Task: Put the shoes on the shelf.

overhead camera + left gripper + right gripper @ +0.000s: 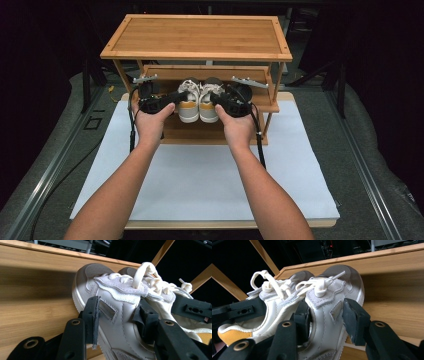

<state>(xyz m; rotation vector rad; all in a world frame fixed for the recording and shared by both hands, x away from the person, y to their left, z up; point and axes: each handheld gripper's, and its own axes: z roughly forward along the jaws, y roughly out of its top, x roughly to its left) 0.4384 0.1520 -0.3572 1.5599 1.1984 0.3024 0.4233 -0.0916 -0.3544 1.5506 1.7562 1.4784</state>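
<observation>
- On the middle shelf [260,102] of a wooden rack, two shoes sit side by side.
- Left tongs [117,315] clamp the left shoe [188,102]; right tongs [325,316] clamp the right shoe [209,104].
- Risk: grips on soft sides may slip, dropping a shoe.

A rack [196,37] stands at the table's [200,185] far end. Two shoes [199,101] sit side by side on its middle shelf [260,86], under the top shelf, toes pointing away. The left gripper [172,96] clasps the left shoe [117,315] from the left; the right gripper [220,98] clasps the right shoe [329,312] from the right.
</observation>
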